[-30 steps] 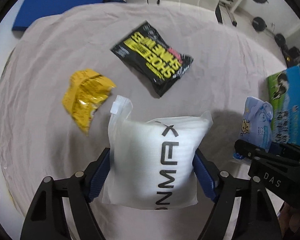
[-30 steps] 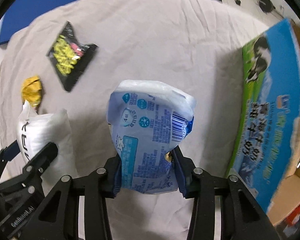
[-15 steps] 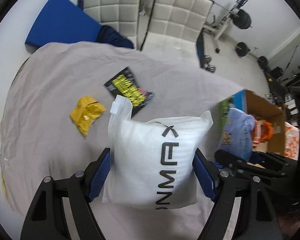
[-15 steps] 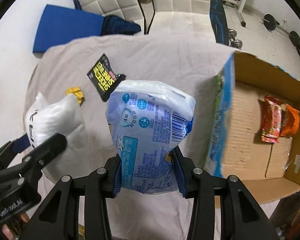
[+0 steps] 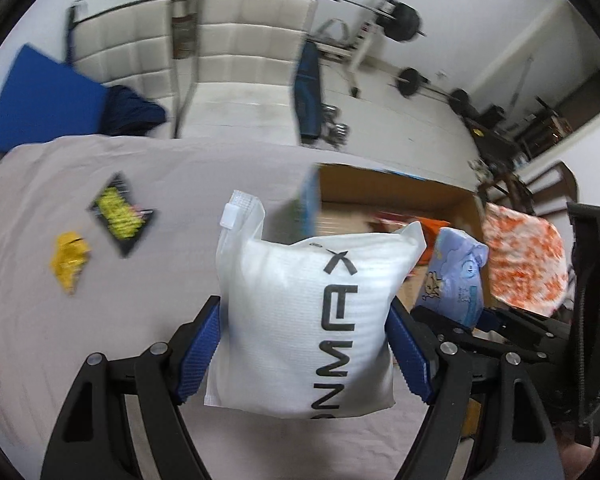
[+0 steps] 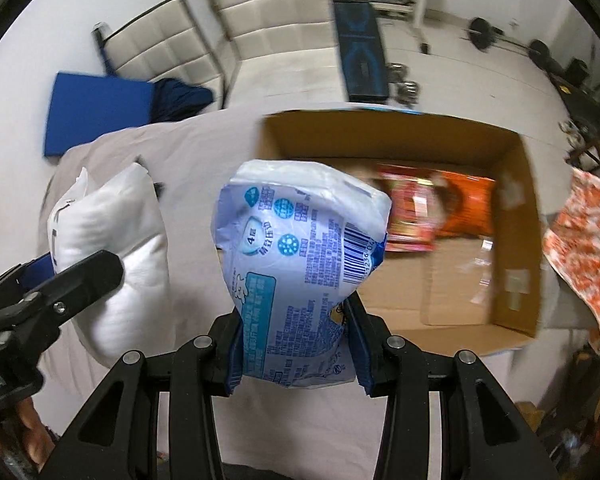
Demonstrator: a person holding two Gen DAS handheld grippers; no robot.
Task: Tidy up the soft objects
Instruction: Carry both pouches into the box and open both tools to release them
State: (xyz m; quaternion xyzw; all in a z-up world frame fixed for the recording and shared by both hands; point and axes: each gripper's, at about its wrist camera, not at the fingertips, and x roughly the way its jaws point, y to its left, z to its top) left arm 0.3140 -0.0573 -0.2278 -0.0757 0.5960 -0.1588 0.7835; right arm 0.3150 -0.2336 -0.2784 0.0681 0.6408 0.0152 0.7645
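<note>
The left gripper (image 5: 304, 354) clamps a puffy white air-cushion bag with black lettering (image 5: 308, 320) between its blue-padded fingers (image 5: 198, 350), which press on both of the bag's sides; the bag hangs clear above the table. In the right wrist view the same white bag (image 6: 112, 248) shows at the left, beside the blue packet.

The right gripper (image 6: 296, 350) has its fingers set narrow on the lower part of a soft pale-blue plastic packet printed with a barcode (image 6: 296, 248), and the packet stands up between them in the air.

Beyond the blue packet lies an open brown cardboard box (image 6: 516, 216) at the right end of a table covered with a beige cloth (image 5: 100, 340). A red snack packet (image 6: 410, 216) and an orange snack packet (image 6: 466, 208) lie flat on the box floor, side by side at its far side.

On the cloth at the far left lie a crumpled yellow wrapper (image 5: 69, 260) and, just beyond it, a black pouch with yellow print (image 5: 122, 216), close together but apart. An orange-and-white patterned cloth (image 6: 588, 248) hangs to the right of the box.
</note>
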